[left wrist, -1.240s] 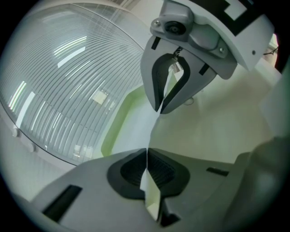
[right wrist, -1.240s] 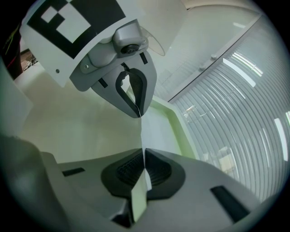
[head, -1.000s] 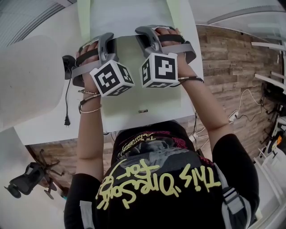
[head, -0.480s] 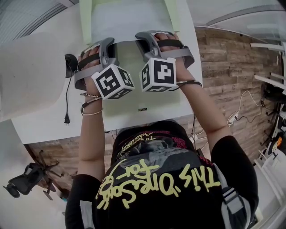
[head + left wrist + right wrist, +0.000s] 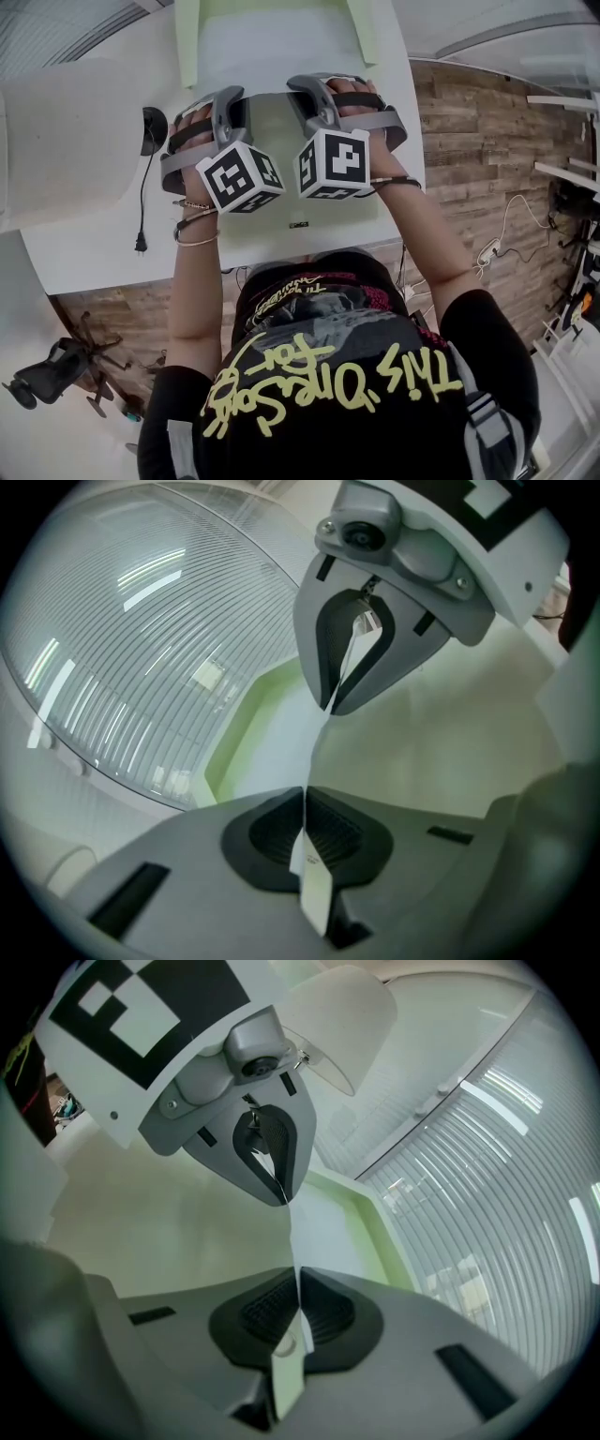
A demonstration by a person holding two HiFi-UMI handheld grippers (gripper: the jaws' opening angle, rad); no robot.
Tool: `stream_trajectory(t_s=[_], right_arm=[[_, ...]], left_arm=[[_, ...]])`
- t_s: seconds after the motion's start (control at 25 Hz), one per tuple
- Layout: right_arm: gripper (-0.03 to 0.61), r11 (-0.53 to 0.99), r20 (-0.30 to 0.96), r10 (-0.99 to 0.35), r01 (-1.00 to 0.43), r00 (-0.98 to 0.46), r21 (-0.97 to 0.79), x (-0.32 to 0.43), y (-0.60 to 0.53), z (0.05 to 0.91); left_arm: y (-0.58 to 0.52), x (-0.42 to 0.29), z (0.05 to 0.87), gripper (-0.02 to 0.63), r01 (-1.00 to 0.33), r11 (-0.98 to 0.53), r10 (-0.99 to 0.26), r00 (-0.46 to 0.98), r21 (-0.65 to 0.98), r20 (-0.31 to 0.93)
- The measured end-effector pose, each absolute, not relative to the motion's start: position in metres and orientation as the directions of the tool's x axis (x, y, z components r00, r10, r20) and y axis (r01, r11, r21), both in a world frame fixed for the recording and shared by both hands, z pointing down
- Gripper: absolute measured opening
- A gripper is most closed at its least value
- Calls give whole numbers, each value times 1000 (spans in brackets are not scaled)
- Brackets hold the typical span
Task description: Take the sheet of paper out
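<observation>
**Both tongs clamped on the paper, little room to the right**

Nearest is the person's black shirt (image 5: 328, 375), close against the near edge of the white bench (image 5: 84, 244). Both forearms reach out over that edge, with bracelets (image 5: 192, 232) on the left wrist. The left tongs (image 5: 305, 799) and the right tongs (image 5: 298, 1277) sit side by side, their marker cubes almost touching. Each pair is closed tight on the sheet of paper (image 5: 316, 902), which shows only edge-on, as a thin pale strip between the pads that runs on to the other pair's tips.

The pinched edge sits over a green folder (image 5: 185, 37) lying flat on the bench. The folder's near edge stops just short of the bench's near edge. To its left the bench is open as far as a black cable (image 5: 142, 202), whose plug lies near the front edge. To its right only a narrow strip of bench remains before the edge drops to the wooden floor (image 5: 469, 141).

In the head view the hands and cubes cover the tips of both tongs, and the top of the frame cuts off the folder's far end. How much of the paper lies inside the folder cannot be told. At the bench's left, a large white rounded shape (image 5: 56, 141) is too plain to name. Farthest off, a ribbed curved pane (image 5: 122, 649) fills the background of both gripper views — bent by the wide lens.
</observation>
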State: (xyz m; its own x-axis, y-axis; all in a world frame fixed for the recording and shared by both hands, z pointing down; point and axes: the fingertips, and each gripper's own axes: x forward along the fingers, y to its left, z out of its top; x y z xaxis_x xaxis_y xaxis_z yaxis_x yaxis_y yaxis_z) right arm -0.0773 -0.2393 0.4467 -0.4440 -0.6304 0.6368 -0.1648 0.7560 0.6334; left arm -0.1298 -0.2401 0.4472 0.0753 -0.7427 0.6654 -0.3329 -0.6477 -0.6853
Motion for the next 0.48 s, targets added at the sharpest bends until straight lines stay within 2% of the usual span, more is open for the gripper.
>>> stream_trajectory(t_s=[0.48], right_arm=[[9, 770, 641, -613, -169, -462, 615, -79, -220, 448]], left_arm=[[-222, -133, 450, 8, -363, -644, -737, 59, -673, 674]])
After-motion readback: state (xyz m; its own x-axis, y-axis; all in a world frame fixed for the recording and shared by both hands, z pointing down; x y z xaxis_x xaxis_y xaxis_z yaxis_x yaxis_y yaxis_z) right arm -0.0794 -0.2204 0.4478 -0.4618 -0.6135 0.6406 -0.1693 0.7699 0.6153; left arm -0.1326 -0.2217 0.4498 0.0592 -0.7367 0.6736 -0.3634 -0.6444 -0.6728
